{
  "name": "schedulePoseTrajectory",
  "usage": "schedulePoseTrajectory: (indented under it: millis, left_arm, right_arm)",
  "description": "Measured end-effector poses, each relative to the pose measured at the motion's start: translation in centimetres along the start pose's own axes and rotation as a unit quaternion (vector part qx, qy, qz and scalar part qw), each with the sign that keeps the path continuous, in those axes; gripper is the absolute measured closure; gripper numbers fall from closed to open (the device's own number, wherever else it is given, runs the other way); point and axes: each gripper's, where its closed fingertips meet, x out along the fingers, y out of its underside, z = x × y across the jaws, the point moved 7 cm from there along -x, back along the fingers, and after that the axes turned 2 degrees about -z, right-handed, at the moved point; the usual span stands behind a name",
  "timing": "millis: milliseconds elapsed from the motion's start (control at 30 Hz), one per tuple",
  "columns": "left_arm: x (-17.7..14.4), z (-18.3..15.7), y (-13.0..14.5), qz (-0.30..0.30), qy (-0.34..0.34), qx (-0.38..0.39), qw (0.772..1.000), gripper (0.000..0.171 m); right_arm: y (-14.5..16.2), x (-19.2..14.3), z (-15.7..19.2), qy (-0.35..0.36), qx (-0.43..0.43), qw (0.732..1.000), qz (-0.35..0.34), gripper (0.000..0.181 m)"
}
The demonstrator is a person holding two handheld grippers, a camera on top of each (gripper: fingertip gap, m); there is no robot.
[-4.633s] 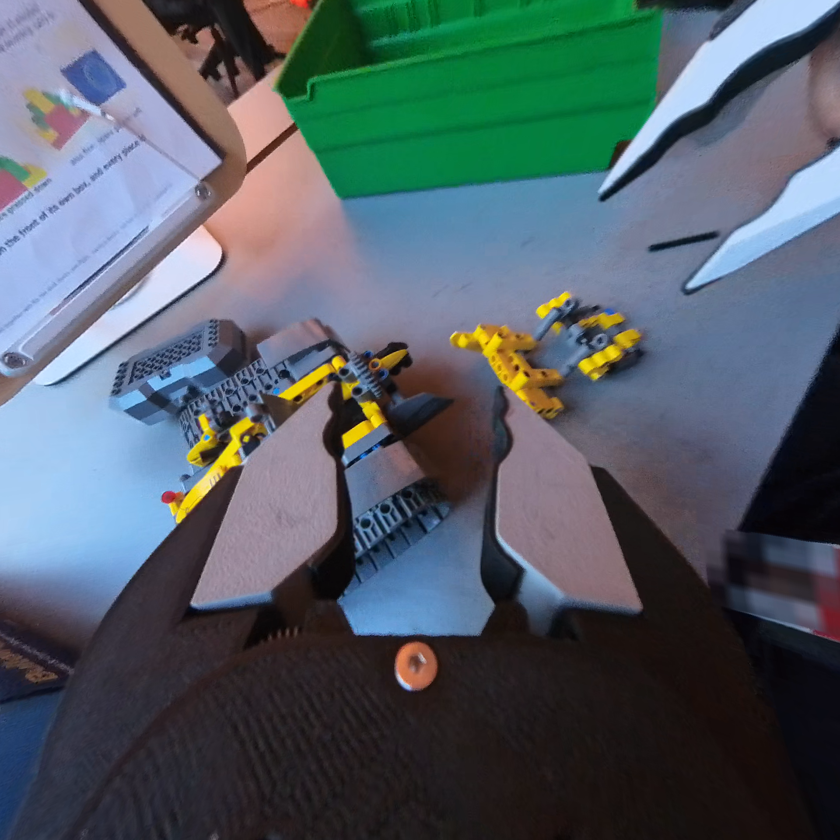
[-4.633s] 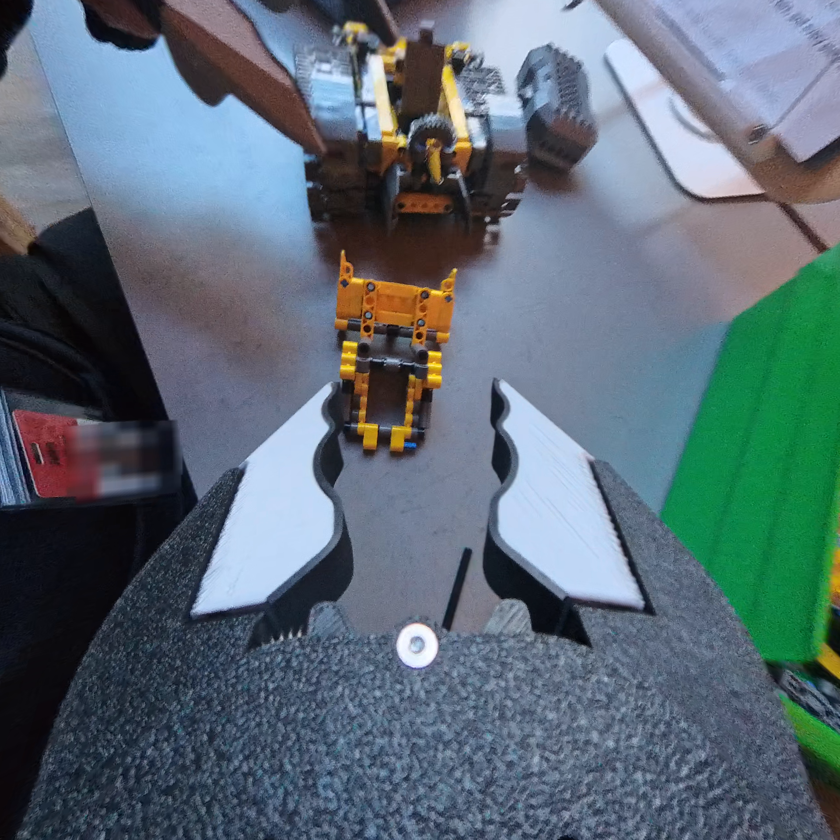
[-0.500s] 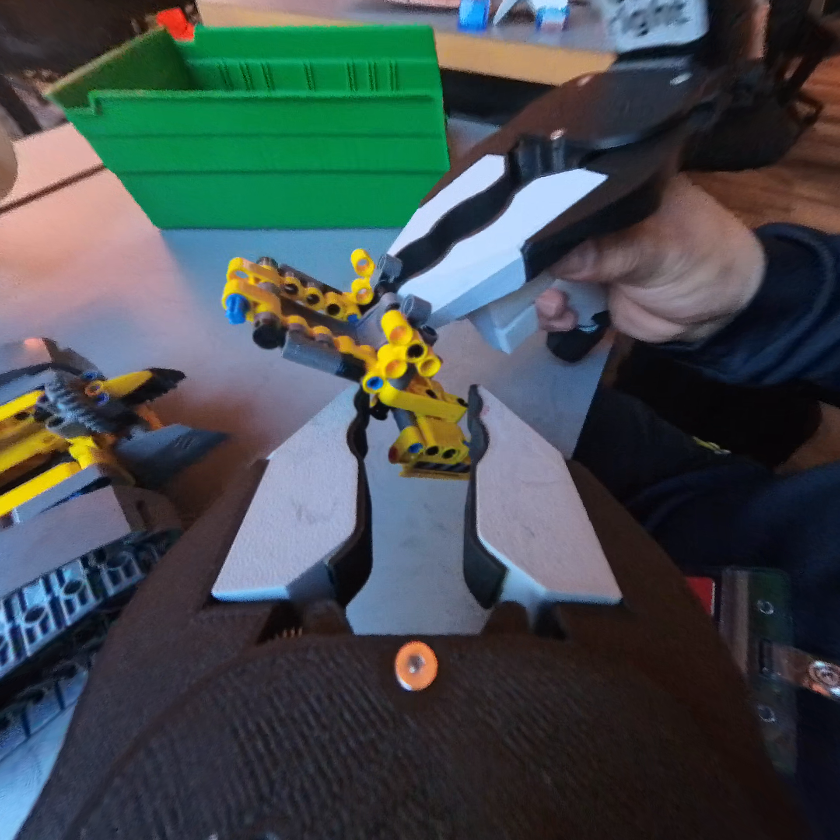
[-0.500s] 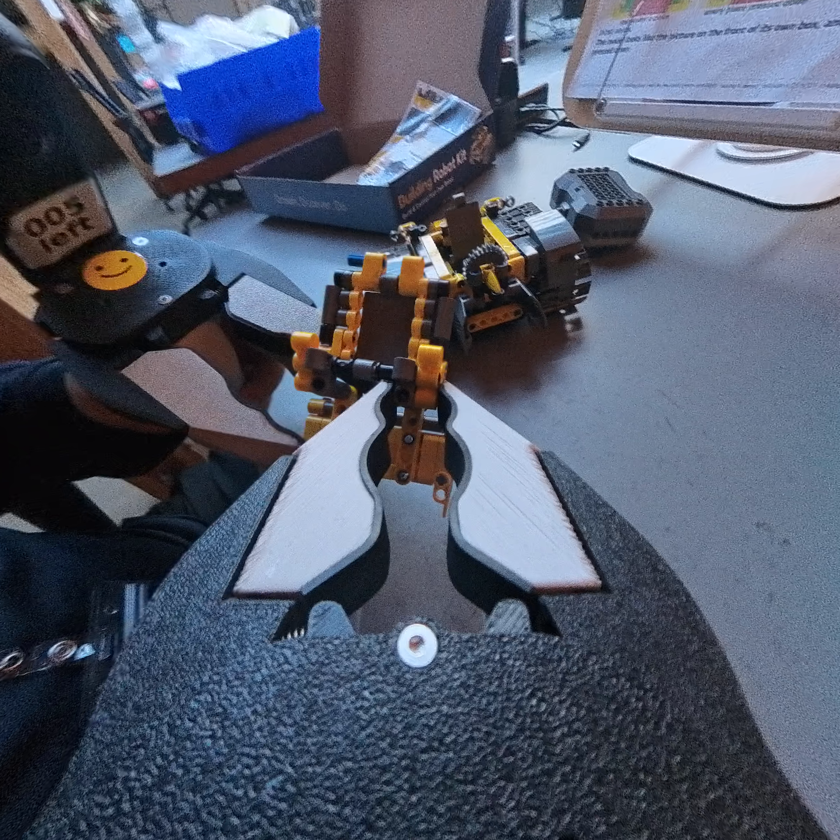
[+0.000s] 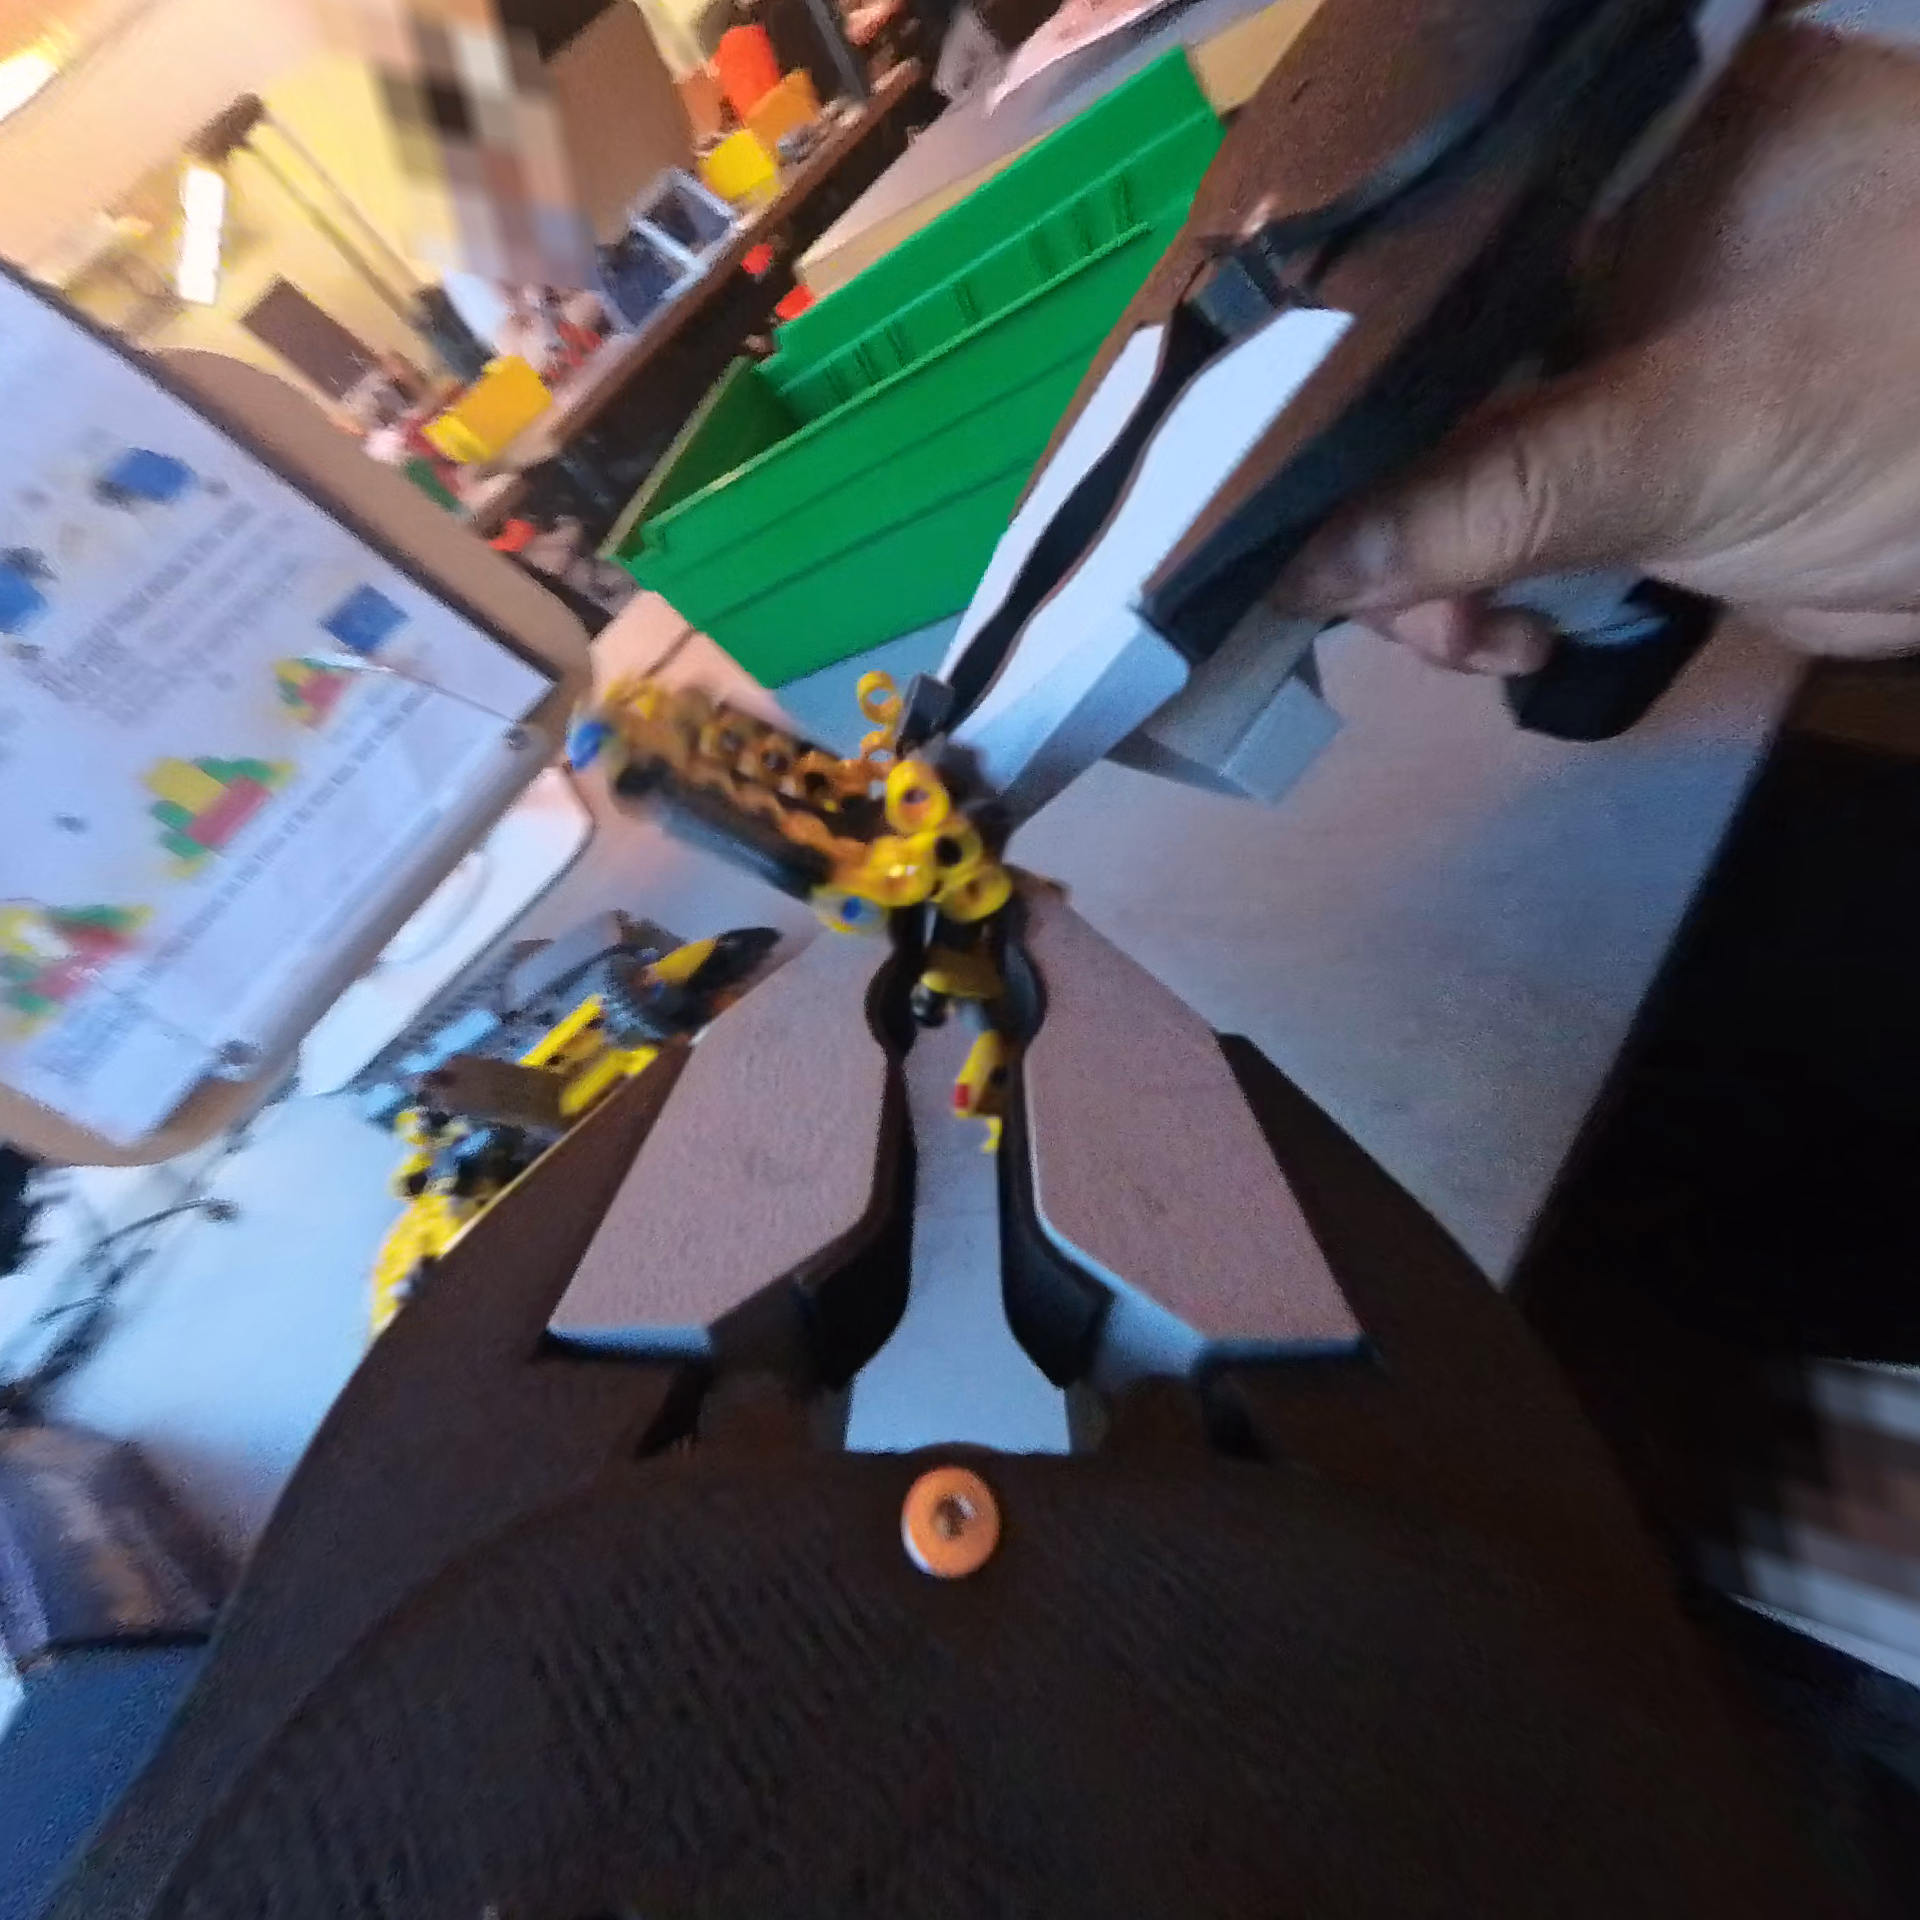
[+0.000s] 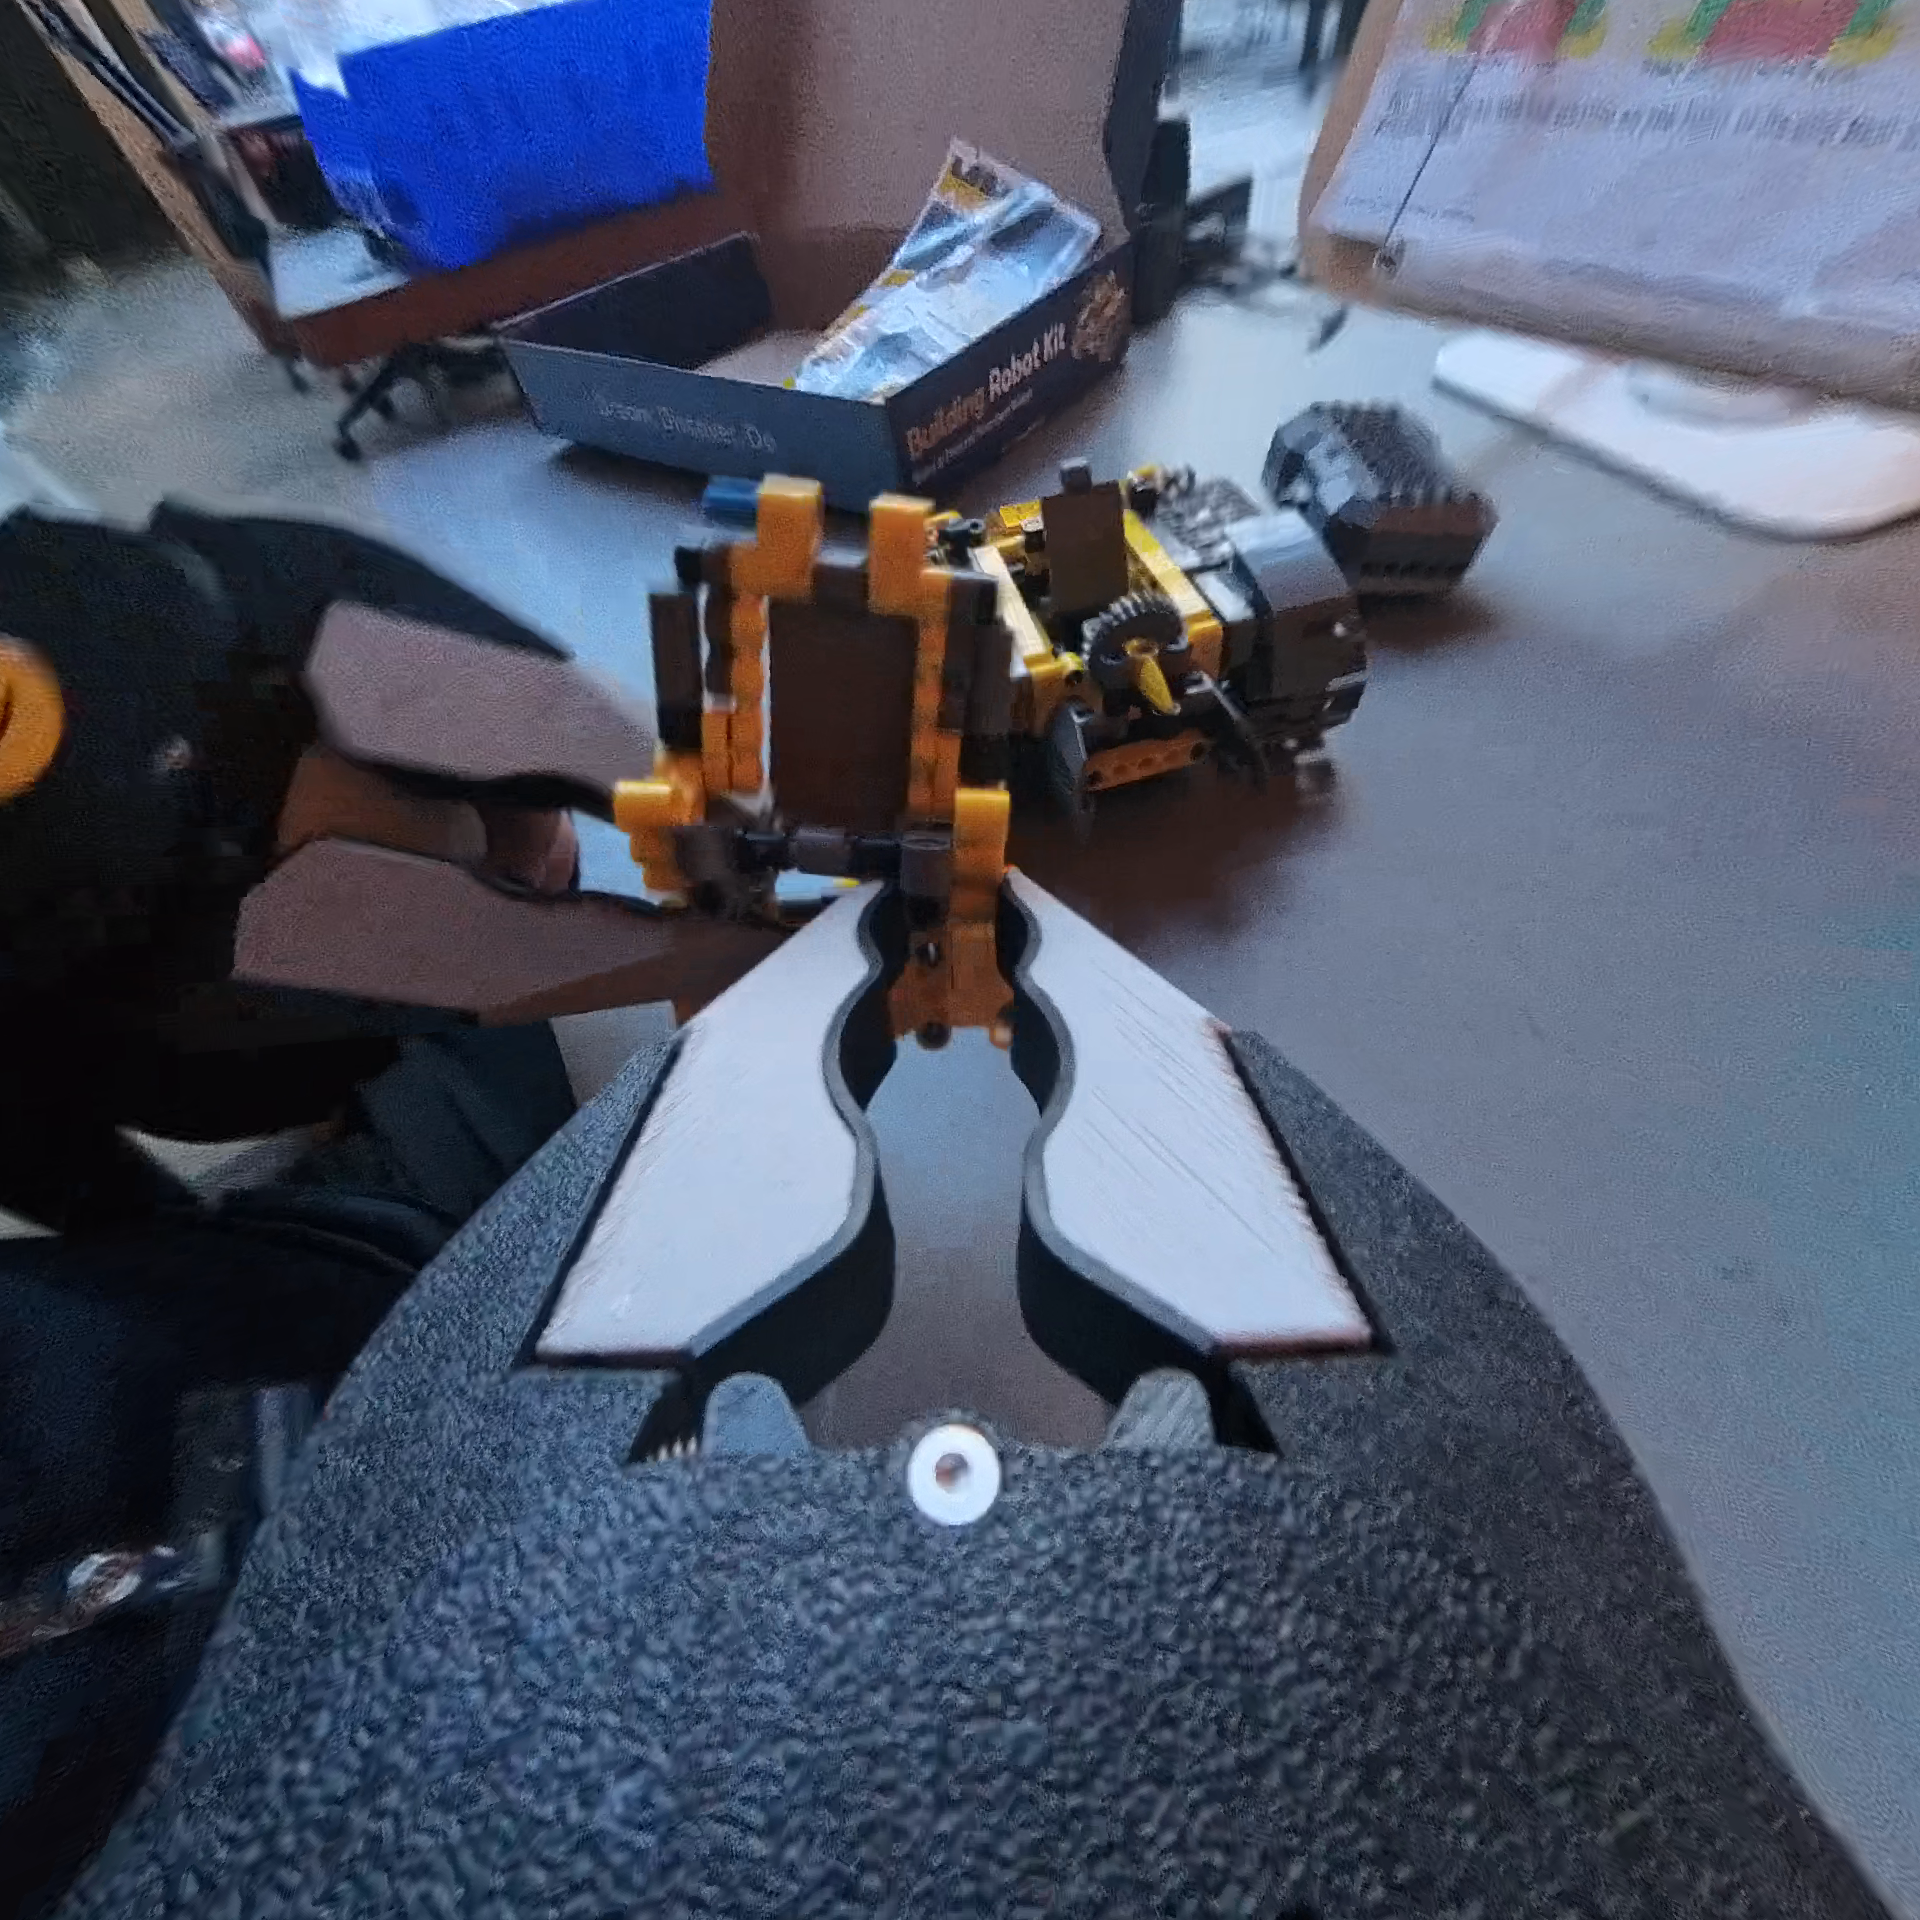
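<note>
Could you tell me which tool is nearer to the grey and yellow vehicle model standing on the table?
Left. The left tool sits just beside the vehicle model, low at its left. The right tool is farther back from it; both grip the yellow frame.

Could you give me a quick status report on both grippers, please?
Left gripper and right gripper both shut on yellow brick frame, held above table. Nothing between.

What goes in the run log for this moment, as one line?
left tool: shut on yellow brick frame | right tool: shut on same frame | frame: off table | brick vehicle: on table behind
</note>
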Motion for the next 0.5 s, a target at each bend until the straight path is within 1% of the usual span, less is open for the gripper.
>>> schedulePoseTrajectory:
  millis: [33,67,167,233,267,367,433,467,500]
  left_arm:
    - [0.1,0.2,0.0,0.000,-0.019,0.019,1.000,0.166]
    - [0.2,0.4,0.1,-0.001,-0.037,0.022,0.999,0.166]
    - [-0.2,1.3,-0.2,-0.019,-0.048,0.002,0.999,0.166]
    - [-0.3,1.3,-0.3,-0.014,-0.072,0.021,0.997,0.167]
    - [-0.2,1.4,-0.3,-0.007,-0.079,0.034,0.996,0.167]
    - [-0.2,1.4,-0.2,0.004,-0.088,0.075,0.993,0.166]
    - [-0.4,1.1,-0.6,0.001,-0.093,0.104,0.990,0.167]
    - [-0.8,0.5,-1.1,-0.019,-0.061,0.111,0.992,0.166]
    - [-2.2,-1.1,-2.9,-0.116,-0.014,0.100,0.988,0.168]
  right_arm:
    - [-0.3,0.6,-0.4,-0.015,0.028,0.999,0.014,0.169]
    - [-0.7,1.0,-0.7,-0.022,0.043,0.999,0.019,0.169]
    - [-1.7,1.2,-0.4,-0.010,0.051,0.999,0.002,0.169]
    - [-1.8,1.5,-0.5,-0.022,0.078,0.997,-0.012,0.169]
    - [-1.7,1.8,-0.7,-0.039,0.109,0.993,-0.019,0.169]
    - [-1.0,2.6,-1.4,-0.107,0.228,0.966,-0.050,0.169]
    - [-1.0,2.7,-1.6,-0.145,0.283,0.945,-0.074,0.170]
    - [-1.0,2.6,-2.4,-0.121,0.309,0.938,-0.094,0.169]
    - [-0.7,2.1,-4.5,-0.073,0.318,0.938,-0.114,0.170]
